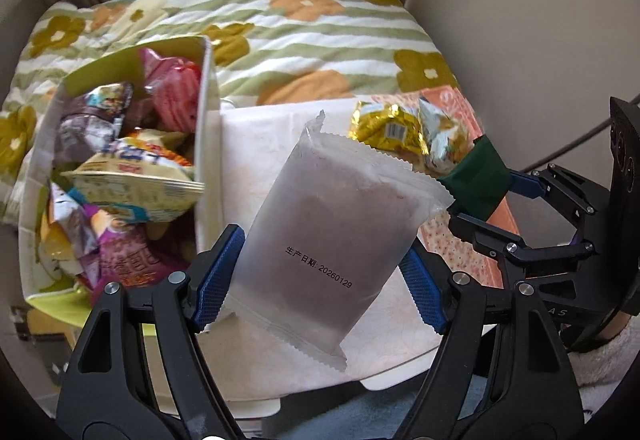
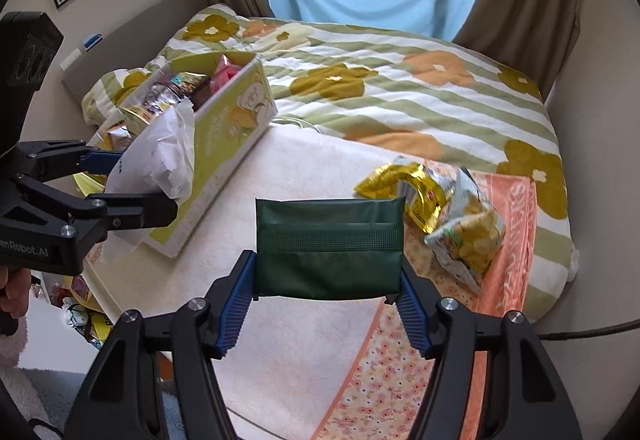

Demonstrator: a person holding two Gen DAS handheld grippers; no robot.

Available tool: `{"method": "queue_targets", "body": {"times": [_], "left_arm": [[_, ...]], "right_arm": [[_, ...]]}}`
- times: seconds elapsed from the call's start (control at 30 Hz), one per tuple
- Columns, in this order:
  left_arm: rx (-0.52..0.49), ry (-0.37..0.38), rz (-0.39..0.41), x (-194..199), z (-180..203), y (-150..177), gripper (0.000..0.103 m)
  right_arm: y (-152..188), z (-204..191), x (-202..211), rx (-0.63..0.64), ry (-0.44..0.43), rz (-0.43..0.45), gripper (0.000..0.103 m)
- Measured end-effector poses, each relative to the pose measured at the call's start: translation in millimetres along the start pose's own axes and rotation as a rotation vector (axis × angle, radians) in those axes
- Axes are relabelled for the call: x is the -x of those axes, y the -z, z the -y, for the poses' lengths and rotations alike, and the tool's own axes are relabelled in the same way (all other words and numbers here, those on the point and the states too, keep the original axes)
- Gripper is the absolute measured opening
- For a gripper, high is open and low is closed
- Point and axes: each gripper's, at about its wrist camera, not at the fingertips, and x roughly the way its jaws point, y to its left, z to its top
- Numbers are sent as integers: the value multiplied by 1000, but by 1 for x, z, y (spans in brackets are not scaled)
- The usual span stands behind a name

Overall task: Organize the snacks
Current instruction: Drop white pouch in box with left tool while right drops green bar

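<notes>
Left gripper [image 1: 320,268] jaws clamped on frosted white snack packet [image 1: 332,224], frame centre. Right gripper [image 2: 326,304] jaws clamped on dark green packet [image 2: 328,248]. Snack box [image 1: 206,112] upper left.

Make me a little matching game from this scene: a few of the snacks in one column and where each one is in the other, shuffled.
Things:
1. frosted white packet
2. dark green packet
3. gold foil packet
4. pink packet

Places:
A. lying on the table
B. inside the snack box
C. gripped in the left claw
D. gripped in the right claw

Pairs: 1-C, 2-D, 3-A, 4-B
</notes>
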Motion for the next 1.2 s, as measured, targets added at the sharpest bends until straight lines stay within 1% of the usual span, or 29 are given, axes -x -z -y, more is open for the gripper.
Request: {"method": "queue_targets", "body": {"times": [0.17,0.27,0.4,0.5,0.6,0.7,0.83,0.9,0.93,0.97,1.0,1.07,1.13,1.2], "left_arm": [[99,-66,74,38,-50,4,74],[147,-95,102,51,-85,10,74],[186,-123,104,57,-131,18,74],[207,-130,93,60,-165,26,74],[211,-122,77,56,-198,31,74],[182,-114,62,49,-223,36,74],[115,-61,68,42,-243,34,75],[85,-53,76,41,-248,32,85],[69,-56,75,41,-249,31,99],[59,-57,84,42,-251,31,103],[54,-53,91,44,-253,31,103],[55,-41,81,44,-257,34,103],[77,-43,77,45,-261,40,103],[104,-31,78,46,-264,47,103]], "right_arm": [[-30,-44,6,70,-60,46,61],[-45,-79,2,106,-93,64,61],[-58,-120,-10,129,-120,69,61],[-64,-152,-21,131,-129,62,61],[-68,-178,-33,110,-130,47,61],[-69,-197,-47,68,-116,30,61],[-67,-212,-58,2,-80,15,61],[-64,-218,-63,-27,-58,0,61],[-63,-221,-65,-42,-49,-7,61],[-62,-223,-67,-57,-42,-15,61],[-60,-225,-69,-67,-34,-20,61],[-56,-227,-71,-79,-14,-32,61],[-53,-229,-73,-89,-2,-42,61],[-51,-228,-75,-103,-7,-45,61]]}}
